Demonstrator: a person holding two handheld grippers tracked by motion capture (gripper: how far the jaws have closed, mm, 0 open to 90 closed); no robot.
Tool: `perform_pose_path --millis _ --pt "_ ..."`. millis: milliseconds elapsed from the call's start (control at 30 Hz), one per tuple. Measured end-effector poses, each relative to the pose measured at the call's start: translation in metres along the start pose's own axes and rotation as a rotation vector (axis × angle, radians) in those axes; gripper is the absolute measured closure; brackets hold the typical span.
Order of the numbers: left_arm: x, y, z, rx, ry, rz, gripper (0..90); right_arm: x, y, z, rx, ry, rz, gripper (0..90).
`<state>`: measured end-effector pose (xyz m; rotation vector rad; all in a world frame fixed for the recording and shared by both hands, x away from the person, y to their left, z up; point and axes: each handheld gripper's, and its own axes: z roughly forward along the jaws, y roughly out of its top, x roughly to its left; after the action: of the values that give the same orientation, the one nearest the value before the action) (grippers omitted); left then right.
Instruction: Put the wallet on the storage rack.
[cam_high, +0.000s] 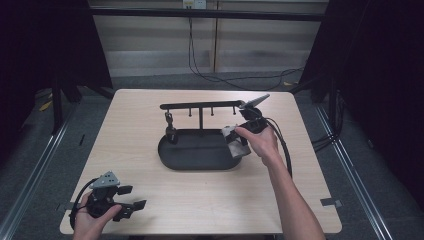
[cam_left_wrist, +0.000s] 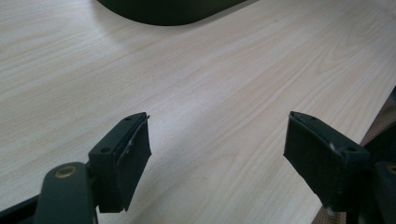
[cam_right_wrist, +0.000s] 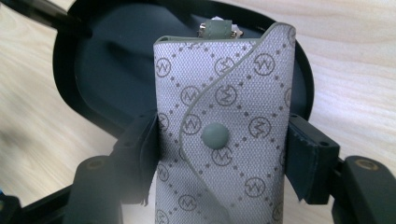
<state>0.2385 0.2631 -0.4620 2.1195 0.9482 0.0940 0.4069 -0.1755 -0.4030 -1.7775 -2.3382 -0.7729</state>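
Observation:
A grey patterned key pouch (cam_right_wrist: 224, 140) with a snap button stands upright between the pads of my right gripper (cam_right_wrist: 219, 154), which is shut on its two sides. In the high view the key pouch (cam_high: 236, 140) hangs over the right end of the black oval tray (cam_high: 190, 155), with my right gripper (cam_high: 247, 131) held there by a hand. A black rack with hooks (cam_high: 200, 106) rises from the tray's far side; a small key (cam_high: 170, 120) hangs from it. My left gripper (cam_high: 127, 197) rests open near the table's front left corner, and its pads (cam_left_wrist: 135, 154) have bare wood between them.
The light wooden table (cam_high: 150, 200) has bare wood in front of the tray and at its left. Cables (cam_high: 220, 75) run over the floor behind the table. Dark curtains flank both sides.

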Motion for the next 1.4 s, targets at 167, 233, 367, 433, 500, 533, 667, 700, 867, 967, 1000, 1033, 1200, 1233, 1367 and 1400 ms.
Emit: perform_pose_path --millis 167,233,367,433,500,533,667,700,867,967,1000,1033,1200,1233,1367,1400 --pt "0.000 0.000 0.000 0.001 0.001 -0.003 22.5 -0.005 0.001 0.008 -0.020 0.008 0.041 34.4" --pt "0.000 -0.001 0.000 -0.003 0.001 -0.002 22.5 -0.008 0.001 0.012 -0.029 0.008 0.050 34.4" --pt "0.000 0.000 0.000 0.000 -0.008 -0.001 22.4 -0.011 0.000 0.021 -0.046 0.010 0.076 34.4" --pt "0.000 0.000 0.000 0.003 -0.010 0.002 22.4 -0.011 0.000 0.023 -0.049 0.005 0.080 34.4" --pt "-0.001 0.000 0.000 0.003 -0.009 0.002 22.4 -0.011 0.001 0.024 -0.056 0.009 0.081 34.4" --pt "-0.001 0.000 0.000 0.003 -0.007 0.002 22.4 -0.011 0.001 0.026 -0.065 0.006 0.084 34.4" --pt "0.000 0.000 0.000 0.004 -0.005 0.003 22.4 -0.011 0.000 0.034 -0.085 0.005 0.097 34.4" --pt "0.000 0.000 0.000 0.001 -0.001 0.003 22.4 -0.012 0.000 0.037 -0.082 -0.002 0.106 34.4" --pt "0.000 0.000 0.000 0.004 0.000 0.001 22.4 -0.014 -0.002 0.047 -0.075 -0.002 0.104 34.3" --pt "0.000 0.000 0.000 0.003 -0.003 0.001 22.4 -0.014 -0.003 0.052 -0.076 0.003 0.103 34.3" --pt "0.000 0.000 0.000 0.005 -0.003 0.002 22.4 -0.013 -0.003 0.053 -0.073 0.005 0.104 34.2" --pt "0.000 0.000 0.000 0.004 -0.003 0.001 22.4 -0.012 -0.003 0.055 -0.072 -0.007 0.099 34.2" --pt "0.001 0.000 -0.002 -0.009 -0.001 -0.010 22.5 -0.009 -0.005 0.063 -0.056 -0.010 0.088 33.9" --pt "0.001 0.000 -0.002 -0.010 0.001 -0.012 22.5 -0.009 -0.006 0.065 -0.056 -0.016 0.089 33.9" --pt "0.001 0.000 -0.002 -0.015 0.000 -0.011 22.5 -0.011 -0.009 0.070 -0.057 -0.017 0.077 32.5" --pt "0.001 0.000 -0.002 -0.014 0.003 -0.011 22.4 -0.012 -0.009 0.071 -0.056 -0.027 0.074 32.1"
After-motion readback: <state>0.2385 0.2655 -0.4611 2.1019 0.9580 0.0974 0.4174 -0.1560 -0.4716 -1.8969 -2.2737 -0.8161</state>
